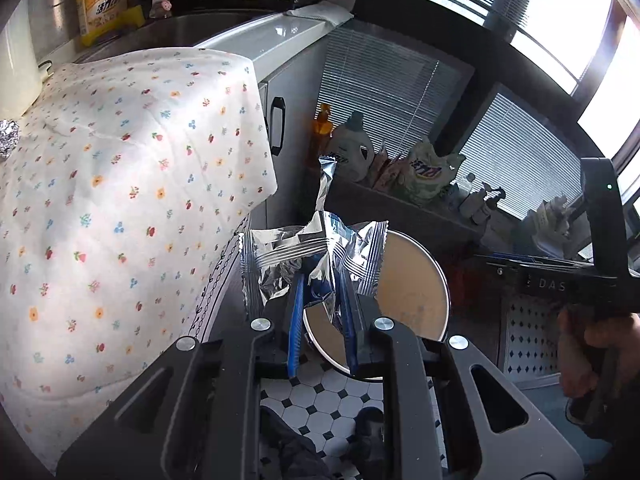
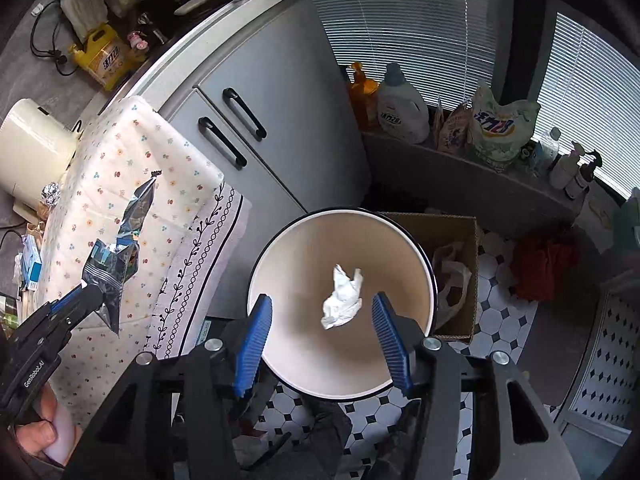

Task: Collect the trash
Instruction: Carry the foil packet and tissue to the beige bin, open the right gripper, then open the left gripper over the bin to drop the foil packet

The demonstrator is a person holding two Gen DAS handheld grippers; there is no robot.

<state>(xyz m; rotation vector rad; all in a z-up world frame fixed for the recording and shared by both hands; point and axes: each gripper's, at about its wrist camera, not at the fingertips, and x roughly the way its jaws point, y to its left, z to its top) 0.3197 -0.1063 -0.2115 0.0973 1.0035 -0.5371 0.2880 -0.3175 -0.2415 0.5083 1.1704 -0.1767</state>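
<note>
At lower centre of the right wrist view, the right gripper (image 2: 322, 334) hangs over the round waste bin (image 2: 430, 276) with its blue pads spread apart and nothing between them; a crumpled white tissue (image 2: 342, 298) shows between the pads against the bin's pale inside, apparently dropping or already lying in it, which of the two I cannot tell. Step in hand, as judged: depositing collected trash, right side's drop made, left side's load pending. The left gripper (image 1: 322, 320) is clamped on a crumpled silver foil snack wrapper (image 1: 316, 252); in the left wrist view the wrapper sits at centre frame just over the bin's near rim, beside the edge of the floral tablecloth (image 1: 120, 200). Next move likely calls for carrying the wrapper fully over the bin mouth, then parting the pads. Pose: both grippers pitch steeply downward; a hand (image 2: 44, 420) grips the left tool's handle at lower left of the right wrist view. A foil ball (image 2: 51, 193) remains on the table, upper left
</note>
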